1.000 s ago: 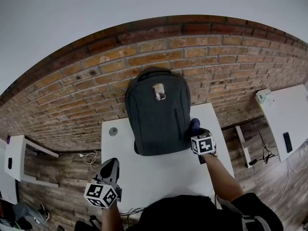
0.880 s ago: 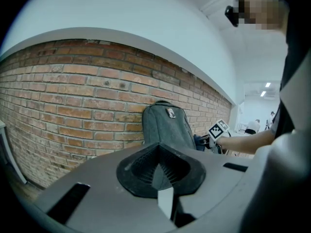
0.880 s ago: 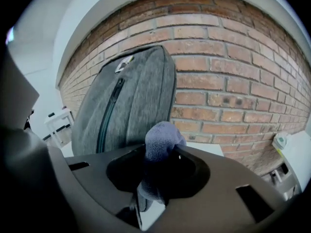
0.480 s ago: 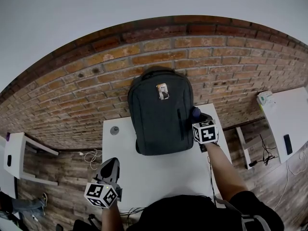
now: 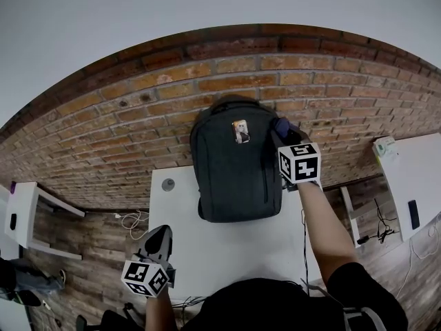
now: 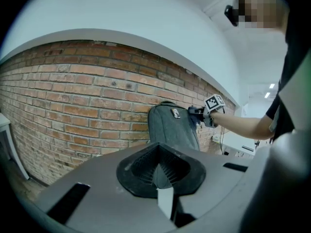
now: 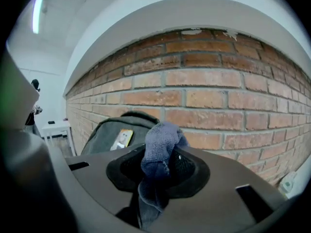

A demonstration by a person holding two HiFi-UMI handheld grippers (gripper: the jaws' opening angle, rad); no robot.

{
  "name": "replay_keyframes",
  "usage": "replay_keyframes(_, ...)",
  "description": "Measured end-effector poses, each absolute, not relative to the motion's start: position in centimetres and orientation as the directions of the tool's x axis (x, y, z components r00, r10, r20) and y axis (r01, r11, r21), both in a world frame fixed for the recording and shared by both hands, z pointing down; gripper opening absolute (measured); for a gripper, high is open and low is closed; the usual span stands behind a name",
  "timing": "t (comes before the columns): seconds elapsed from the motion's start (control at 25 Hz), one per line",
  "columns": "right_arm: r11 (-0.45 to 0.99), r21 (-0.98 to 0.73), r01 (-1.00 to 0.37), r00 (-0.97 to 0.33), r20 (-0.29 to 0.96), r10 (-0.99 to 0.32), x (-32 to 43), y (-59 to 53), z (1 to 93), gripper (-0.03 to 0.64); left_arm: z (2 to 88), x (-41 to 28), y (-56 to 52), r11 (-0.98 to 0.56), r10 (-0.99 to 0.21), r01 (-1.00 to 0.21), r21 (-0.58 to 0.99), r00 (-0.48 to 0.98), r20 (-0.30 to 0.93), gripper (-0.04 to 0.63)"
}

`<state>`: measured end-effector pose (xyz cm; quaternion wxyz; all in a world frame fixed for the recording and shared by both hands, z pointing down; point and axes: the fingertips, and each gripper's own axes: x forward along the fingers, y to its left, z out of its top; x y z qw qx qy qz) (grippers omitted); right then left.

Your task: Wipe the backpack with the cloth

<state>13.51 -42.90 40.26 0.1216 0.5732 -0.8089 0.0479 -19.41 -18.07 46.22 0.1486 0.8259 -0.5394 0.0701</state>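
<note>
A dark grey backpack [image 5: 238, 164] stands upright on the white table [image 5: 227, 247], leaning against the brick wall, with a small tag [image 5: 241, 131] near its top. My right gripper [image 5: 284, 133] is raised beside the backpack's upper right corner, shut on a blue cloth [image 7: 159, 152] that bunches out between its jaws. The backpack [image 7: 114, 132] lies to the lower left in the right gripper view. My left gripper [image 5: 157, 241] hangs at the table's near left edge, shut with nothing in it. Far off in the left gripper view are the backpack [image 6: 172, 127] and the right gripper [image 6: 198, 113].
A small round grommet [image 5: 168, 184] sits in the table's far left corner. A brick wall [image 5: 138, 116] runs behind the table. Another white desk [image 5: 413, 178] stands at the right and a small white table [image 5: 21, 219] at the left. Cables lie on the wooden floor.
My right gripper has risen with the cloth from the backpack's lower right side up to its upper right corner. The left gripper has stayed still.
</note>
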Motion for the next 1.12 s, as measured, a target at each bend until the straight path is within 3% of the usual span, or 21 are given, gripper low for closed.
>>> replay_keyframes(0.24, 0.386, 0.047, -0.921, -0.372, 0.184, -0.91, 10.4, -44.3, 36.4, 0.104, 46.5, -19.7, -17.4, -0.361, -0.873, -0.917, 0.168, 0.395, 0.286, -0.003)
replay_keyframes(1.12, 0.499, 0.094, -0.861, -0.443, 0.341, -0.829, 6.9, -40.6, 43.7, 0.104, 45.8, -18.9, -16.7, -0.372, -0.873, -0.915, 0.157, 0.403, 0.276, -0.003)
